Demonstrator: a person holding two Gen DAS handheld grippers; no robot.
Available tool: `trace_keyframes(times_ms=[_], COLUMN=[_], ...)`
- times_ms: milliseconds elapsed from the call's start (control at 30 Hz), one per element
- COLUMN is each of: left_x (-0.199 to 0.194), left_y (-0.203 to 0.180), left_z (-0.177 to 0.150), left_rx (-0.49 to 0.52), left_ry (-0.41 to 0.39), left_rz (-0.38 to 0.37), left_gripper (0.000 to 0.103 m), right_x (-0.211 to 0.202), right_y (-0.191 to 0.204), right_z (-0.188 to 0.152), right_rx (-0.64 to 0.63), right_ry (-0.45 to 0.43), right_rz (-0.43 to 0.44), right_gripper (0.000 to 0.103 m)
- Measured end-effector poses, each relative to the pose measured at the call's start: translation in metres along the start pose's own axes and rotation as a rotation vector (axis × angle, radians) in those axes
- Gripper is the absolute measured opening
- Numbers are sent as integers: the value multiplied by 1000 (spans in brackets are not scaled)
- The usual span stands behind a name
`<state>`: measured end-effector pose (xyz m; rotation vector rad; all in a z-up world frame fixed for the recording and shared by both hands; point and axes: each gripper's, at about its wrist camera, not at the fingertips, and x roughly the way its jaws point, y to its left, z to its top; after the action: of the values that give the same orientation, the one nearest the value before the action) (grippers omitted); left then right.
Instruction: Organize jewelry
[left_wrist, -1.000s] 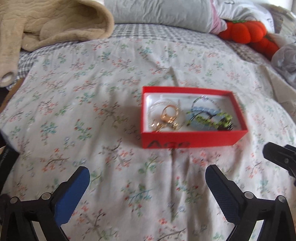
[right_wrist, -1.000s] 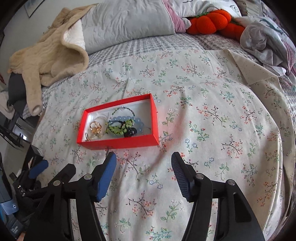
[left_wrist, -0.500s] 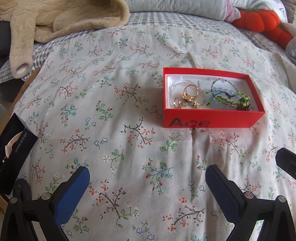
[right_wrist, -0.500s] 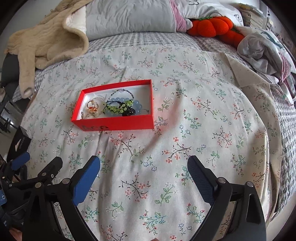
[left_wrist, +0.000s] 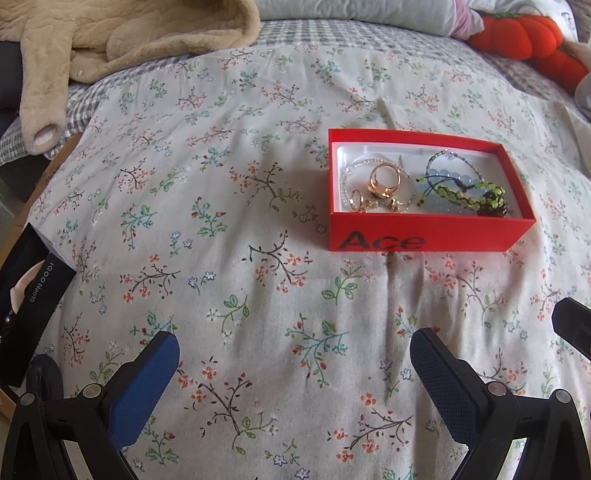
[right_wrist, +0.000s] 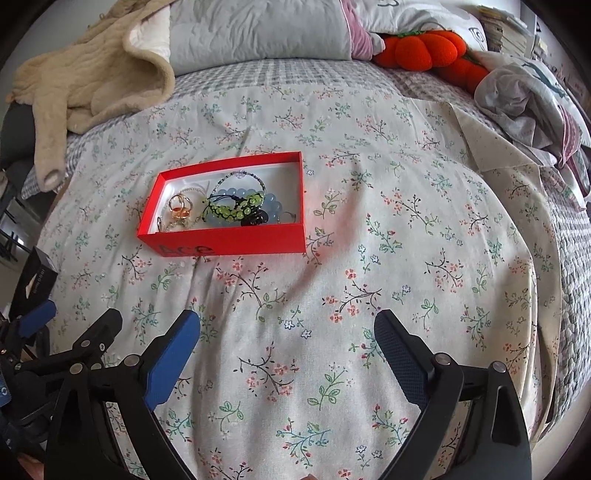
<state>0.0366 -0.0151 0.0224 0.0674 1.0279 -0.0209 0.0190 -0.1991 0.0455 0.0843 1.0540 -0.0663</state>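
Item, far left edge: one black carton (left_wrist: 26, 295) with pale lettering is lying at the bed's side, partly cut off by the frame.

Item: left hand-held gripper (left_wrist: 295, 373) is hovering low over the floral bedspread (left_wrist: 221, 258), jaws spread wide and holding nothing.

Item: one beige fleece garment (right_wrist: 92, 77) is lying heaped at the head of the bed, well apart from the work.

Item, centre: one red box (left_wrist: 424, 240), lidless and lettered "Ace", is sitting on the bedspread ahead of both tools. Its contents are lying tangled together:
- gold rings (left_wrist: 384, 181), at least three, exact count unclear
- one clear-bead strand (left_wrist: 345, 181)
- one pale blue bead bracelet (right_wrist: 273, 206)
- one green bead bracelet (left_wrist: 469, 194) on dark cord
- one thin dark-bead bracelet (right_wrist: 240, 177)
- one dark charm or bead cluster (right_wrist: 255, 219)

Item: right hand-held gripper (right_wrist: 288, 350) is likewise hanging released and empty, near the box's front wall.

Item, far right: orange plush pumpkins (right_wrist: 424, 46), at least two.

Hazards, as judged: the cords are overlapping, so lifting one bracelet is likely dragging out its neighbours. Rings are small and smooth, liable to slip from the pads and vanish into bedspread folds. The soft mattress is giving poor support, so a nudge on the wall could tip the box.
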Motion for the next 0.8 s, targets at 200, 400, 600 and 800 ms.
trace_keyframes(times_ms=[200, 400, 600, 800], left_x=[0, 1, 1, 1], left_y=[0, 0, 1, 0], left_z=[0, -1, -1, -1], left_rx=[-2, 1, -3, -2], left_ry=[0, 6, 8, 9], left_rz=[-1, -3, -1, -2], left_gripper=[103, 103, 103, 103], right_x=[1, 1, 3, 2], right_y=[0, 1, 0, 0], right_z=[0, -2, -2, -2], right_rx=[3, 7, 7, 6], right_ry=[4, 10, 12, 11], right_rz=[4, 2, -2, -4], right_gripper=[97, 97, 97, 97])
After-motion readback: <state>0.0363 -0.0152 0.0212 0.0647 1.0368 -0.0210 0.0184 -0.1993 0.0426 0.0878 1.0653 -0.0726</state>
